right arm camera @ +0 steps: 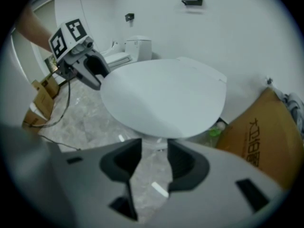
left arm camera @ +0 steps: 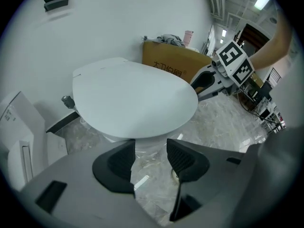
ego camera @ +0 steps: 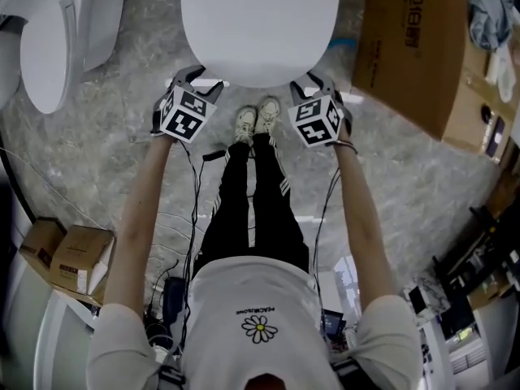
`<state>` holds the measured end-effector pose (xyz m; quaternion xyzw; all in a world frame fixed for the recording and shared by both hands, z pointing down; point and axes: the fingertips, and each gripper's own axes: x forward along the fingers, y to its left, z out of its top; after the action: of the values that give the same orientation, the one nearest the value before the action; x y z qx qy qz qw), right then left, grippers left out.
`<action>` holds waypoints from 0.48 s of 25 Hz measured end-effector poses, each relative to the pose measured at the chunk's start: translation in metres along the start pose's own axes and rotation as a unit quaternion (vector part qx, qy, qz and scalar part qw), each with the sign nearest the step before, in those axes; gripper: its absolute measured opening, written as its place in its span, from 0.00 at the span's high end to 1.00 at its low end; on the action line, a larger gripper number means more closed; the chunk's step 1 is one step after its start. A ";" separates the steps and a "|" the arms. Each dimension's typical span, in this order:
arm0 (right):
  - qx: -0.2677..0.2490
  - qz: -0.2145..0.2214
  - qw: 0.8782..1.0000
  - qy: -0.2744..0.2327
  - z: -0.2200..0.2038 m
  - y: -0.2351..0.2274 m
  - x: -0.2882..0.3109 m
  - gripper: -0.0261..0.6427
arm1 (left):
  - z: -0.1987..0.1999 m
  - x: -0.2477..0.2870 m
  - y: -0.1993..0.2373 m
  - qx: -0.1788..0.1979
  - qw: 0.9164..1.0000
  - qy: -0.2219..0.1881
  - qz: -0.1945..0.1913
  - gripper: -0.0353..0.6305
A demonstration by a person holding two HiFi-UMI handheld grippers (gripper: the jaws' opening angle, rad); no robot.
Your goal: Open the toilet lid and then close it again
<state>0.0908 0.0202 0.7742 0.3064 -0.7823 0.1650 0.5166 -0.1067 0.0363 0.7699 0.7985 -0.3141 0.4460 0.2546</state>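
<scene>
The toilet lid (ego camera: 260, 23) lies flat and shut over the bowl, straight in front of the person. It is broad, smooth and rounded at the rim, so the likeliest trouble is a poor hold. Pads that close on too little of the edge would probably slide off, and a lid that is partly raised would then drop and slam.

A big cardboard box (ego camera: 410, 47) stands just to the right of the lid. A wide swing on that side could knock it.

The left gripper (ego camera: 195, 78) sits at the lid's front-left edge and the right gripper (ego camera: 313, 84) at its front-right. Both have their jaws well apart with only floor between them, so neither holds anything. If one lifts ahead of the other, the lid may twist on its hinge, and a bite that is too deep might bring the seat up too.

Cables (ego camera: 195, 177) trail on the floor near the lid's front, by the feet, and could snag a step.
</scene>
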 end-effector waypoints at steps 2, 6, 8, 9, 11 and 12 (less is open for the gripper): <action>0.000 0.002 1.000 0.003 -0.005 0.002 0.008 0.68 | -0.006 0.008 0.000 0.000 1.000 0.001 0.004 0.60; 0.003 0.006 1.000 0.016 -0.015 0.002 0.024 0.68 | -0.014 0.025 0.001 -0.007 1.000 0.008 0.001 0.59; 0.006 0.011 1.000 0.027 -0.019 0.003 0.032 0.68 | -0.018 0.032 0.001 -0.006 1.000 0.013 -0.002 0.59; 0.006 0.013 0.999 0.029 -0.021 0.004 0.036 0.68 | -0.020 0.035 0.002 -0.005 1.000 0.015 -0.002 0.59; 0.004 0.015 0.999 0.031 -0.022 0.005 0.043 0.68 | -0.024 0.040 0.004 -0.004 1.000 0.018 -0.003 0.59; 0.003 0.015 0.999 0.032 -0.023 0.005 0.045 0.68 | -0.026 0.042 0.004 -0.005 1.000 0.019 -0.004 0.59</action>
<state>0.0910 0.0235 0.8249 0.2905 -0.7694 0.1850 0.5379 -0.1068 0.0399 0.8192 0.7899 -0.3085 0.4586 0.2658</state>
